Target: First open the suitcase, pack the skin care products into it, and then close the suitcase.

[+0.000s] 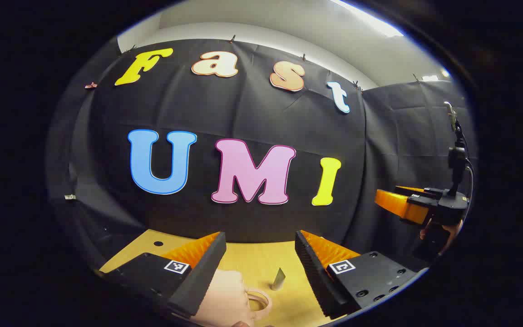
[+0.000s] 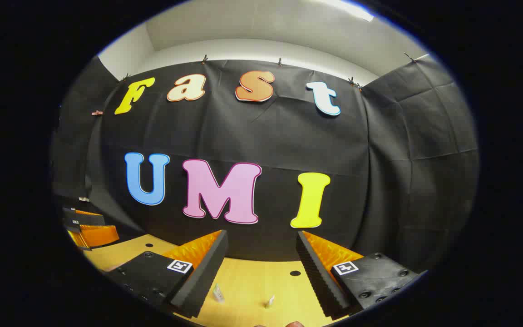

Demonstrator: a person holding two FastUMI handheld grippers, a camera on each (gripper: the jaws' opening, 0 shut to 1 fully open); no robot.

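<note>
Spread wide, the left gripper (image 1: 260, 268) holds nothing above a yellow table (image 1: 252, 259); a pink case (image 1: 225, 297) lies low between its fingers, a small tube (image 1: 278, 279) just beyond. Likewise wide and empty, the right gripper (image 2: 261, 268) hangs over two small tubes (image 2: 218, 292).

Between the left claw's fingers sit one pink suitcase (image 1: 225, 295) and one small tube (image 1: 278, 279). Between the right claw's fingers stand two small tubes (image 2: 218, 293).
</note>
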